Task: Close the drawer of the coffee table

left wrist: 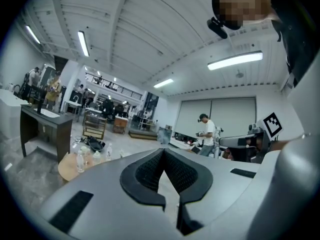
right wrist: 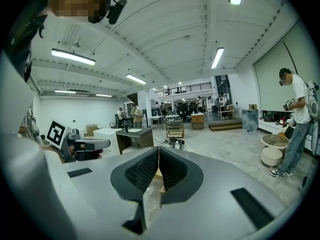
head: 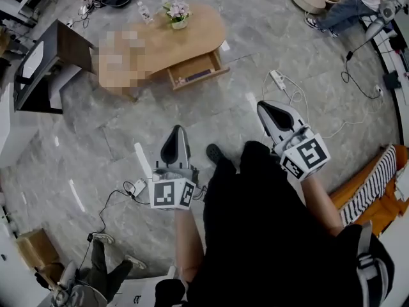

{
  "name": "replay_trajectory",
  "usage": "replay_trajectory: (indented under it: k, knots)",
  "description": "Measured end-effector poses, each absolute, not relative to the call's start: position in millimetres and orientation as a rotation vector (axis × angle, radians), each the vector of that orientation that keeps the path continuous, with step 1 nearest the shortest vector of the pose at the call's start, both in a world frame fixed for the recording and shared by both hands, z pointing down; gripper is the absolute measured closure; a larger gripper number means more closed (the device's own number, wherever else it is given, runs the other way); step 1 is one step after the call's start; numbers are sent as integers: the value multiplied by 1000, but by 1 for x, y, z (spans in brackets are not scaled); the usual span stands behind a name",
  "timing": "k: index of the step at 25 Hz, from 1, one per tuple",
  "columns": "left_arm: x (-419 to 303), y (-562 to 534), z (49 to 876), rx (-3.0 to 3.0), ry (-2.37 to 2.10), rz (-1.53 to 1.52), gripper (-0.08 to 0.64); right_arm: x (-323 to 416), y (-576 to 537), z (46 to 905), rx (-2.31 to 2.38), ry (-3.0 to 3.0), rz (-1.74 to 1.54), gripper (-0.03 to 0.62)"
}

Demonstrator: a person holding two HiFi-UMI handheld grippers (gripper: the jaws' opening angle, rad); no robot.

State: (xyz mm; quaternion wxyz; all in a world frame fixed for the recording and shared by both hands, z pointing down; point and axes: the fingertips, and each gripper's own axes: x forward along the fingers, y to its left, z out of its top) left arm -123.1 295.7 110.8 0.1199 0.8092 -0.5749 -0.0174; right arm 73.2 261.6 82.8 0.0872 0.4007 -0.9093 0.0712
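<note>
The grey left gripper (head: 175, 133) and grey right gripper (head: 270, 110), both with jaws clenched on nothing, are hovering well short of the oval pale-wood bench (head: 198, 31). Its shallow wooden drawer (head: 195, 69) is standing pulled out on the bench's near side, holding a thin dark flat item (head: 199, 75). The closing push is not yet begun, so all of it is still waiting.

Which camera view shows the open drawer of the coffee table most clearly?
The head view: the drawer is seen from above, pulled out of the coffee table. The left gripper view shows only the table's edge with bottles. The right gripper view gives just a wooden sliver behind its fingers.
</note>
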Motion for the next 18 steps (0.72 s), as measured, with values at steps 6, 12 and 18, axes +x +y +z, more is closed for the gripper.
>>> replay_trajectory:
  k: [6,12,18]
  knots:
    - [-131,272,123,2357,-1628,-49,546,72,243,93,1229,-2652,237,578]
    - [-127,241,132,2346,-1623,-23,546,73,211,105,1212,-2645,261,578]
    - [-124,205,134,2315,-1649,25,546,72,156,109,1180,-2677,278,578]
